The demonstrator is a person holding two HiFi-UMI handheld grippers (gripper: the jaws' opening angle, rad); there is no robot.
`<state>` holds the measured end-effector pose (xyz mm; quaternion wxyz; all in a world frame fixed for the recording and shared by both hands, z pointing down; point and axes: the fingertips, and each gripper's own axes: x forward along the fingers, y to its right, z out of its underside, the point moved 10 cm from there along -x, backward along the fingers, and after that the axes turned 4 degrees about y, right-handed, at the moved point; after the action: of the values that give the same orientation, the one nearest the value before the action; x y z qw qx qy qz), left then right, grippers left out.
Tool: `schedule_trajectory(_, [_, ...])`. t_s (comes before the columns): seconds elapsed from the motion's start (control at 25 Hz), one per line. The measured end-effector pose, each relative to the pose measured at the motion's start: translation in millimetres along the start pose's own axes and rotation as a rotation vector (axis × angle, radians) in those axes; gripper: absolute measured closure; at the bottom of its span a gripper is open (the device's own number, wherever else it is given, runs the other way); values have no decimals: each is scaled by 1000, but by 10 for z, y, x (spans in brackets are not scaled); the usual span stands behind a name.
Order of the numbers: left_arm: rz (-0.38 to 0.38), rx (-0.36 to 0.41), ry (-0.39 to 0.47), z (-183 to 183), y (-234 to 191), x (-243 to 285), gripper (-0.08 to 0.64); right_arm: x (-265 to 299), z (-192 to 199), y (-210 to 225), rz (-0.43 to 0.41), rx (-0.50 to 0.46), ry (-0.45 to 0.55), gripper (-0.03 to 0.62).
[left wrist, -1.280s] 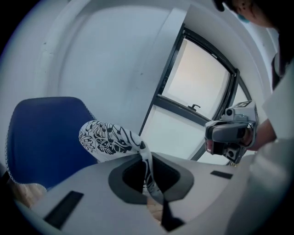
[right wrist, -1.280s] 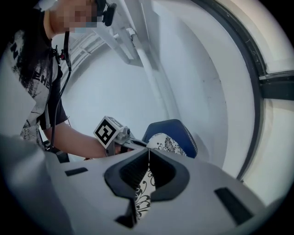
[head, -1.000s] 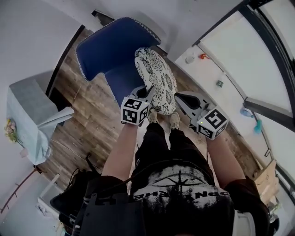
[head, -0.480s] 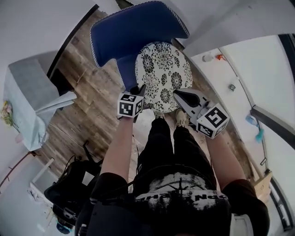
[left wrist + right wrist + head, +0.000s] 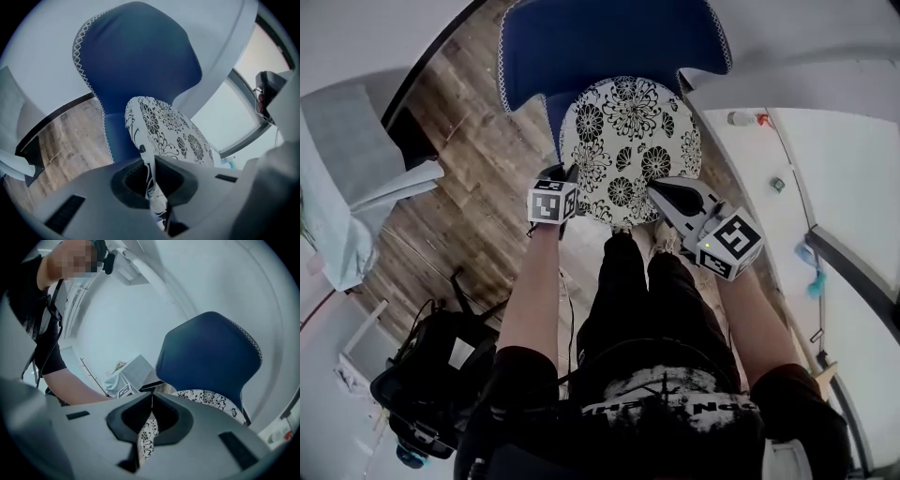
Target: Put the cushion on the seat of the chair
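1. A slip is being risked at the left tool [image 5: 151, 171], where only a thin fold of the cushion [image 5: 628, 141] is being pinched. The likely cause would be the cushion's weight dragging on so little fabric.
2. An uneven landing is also being risked. If one side is released or lowered before the other, the cushion could be tipped against the backrest [image 5: 609, 47] or slid off the front of the seat [image 5: 551, 117] onto the floor [image 5: 469, 187].
3. The left tool's jaws are being held nearly together, clamped on the cushion's edge at about 7 o'clock of the disc as seen from the head.
4. The right tool [image 5: 151, 416] is likewise being held closed, with patterned fabric being gripped between its jaws at about 5 o'clock of the disc.
5. The cushion is being carried between the two tools, patterned face up, over the seat of the blue chair [image 5: 694, 37], which is standing at 12 o'clock of the person. Whether its far edge is touching the seat cannot be told.
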<state>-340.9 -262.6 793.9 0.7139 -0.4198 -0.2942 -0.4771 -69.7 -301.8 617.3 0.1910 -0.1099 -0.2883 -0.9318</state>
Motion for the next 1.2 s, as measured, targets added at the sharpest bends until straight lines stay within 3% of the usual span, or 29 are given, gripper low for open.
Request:
schedule_trajectory(0.32, [-75, -7, -85, 281, -327, 348, 535, 319, 230, -30, -64, -6, -44, 574])
schedule_trajectory(0.68, [-115, -20, -94, 429, -491, 494, 530, 253, 466, -58, -80, 18, -101, 574])
schedule_trajectory(1.04, [-211, 1, -74, 429, -493, 363, 362, 173, 441, -97, -88, 18, -90, 574])
schedule_trajectory(1.2, [-270, 34, -69, 485, -469, 265, 342, 98, 422, -113, -88, -2, -78, 574])
